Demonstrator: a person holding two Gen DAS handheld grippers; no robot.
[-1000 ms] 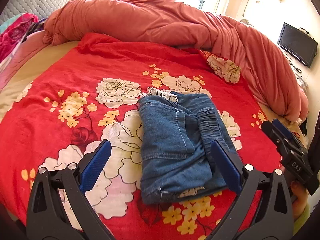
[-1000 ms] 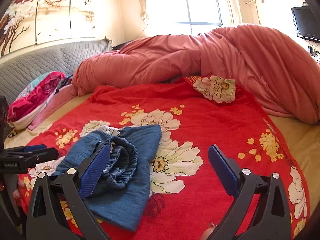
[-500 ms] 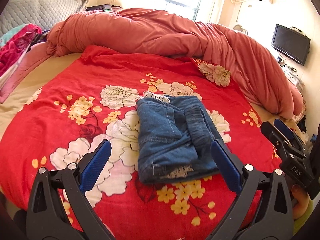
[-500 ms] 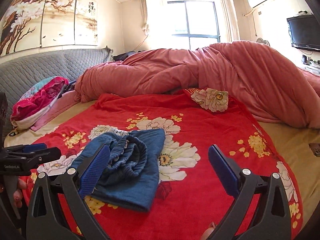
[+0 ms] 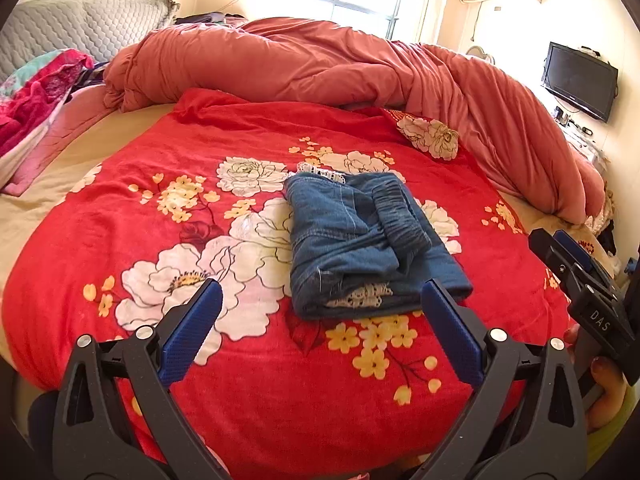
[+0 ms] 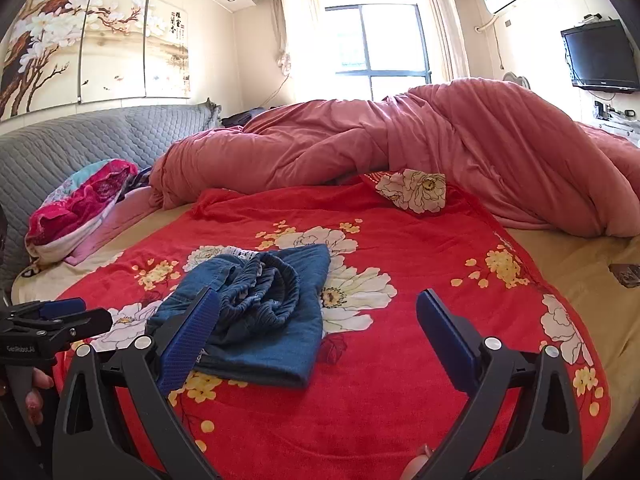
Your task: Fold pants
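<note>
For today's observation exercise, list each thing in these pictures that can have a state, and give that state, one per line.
Denim pants: folded into a bundle, lying on the red blanket.
Left hand-held gripper: open, empty.
Right hand-held gripper: open, empty.
Pink duvet: bunched up.
Television: off.

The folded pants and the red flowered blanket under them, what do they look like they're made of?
The folded pants look like blue denim: faded matte weave, pale topstitched seams, a gathered elastic waistband, and white lace trim at the hems. The red flowered blanket looks like plush fleece, probably synthetic: a soft, slightly fuzzy nap with a faint sheen and a printed flower pattern. Exact fibre can't be told.
</note>
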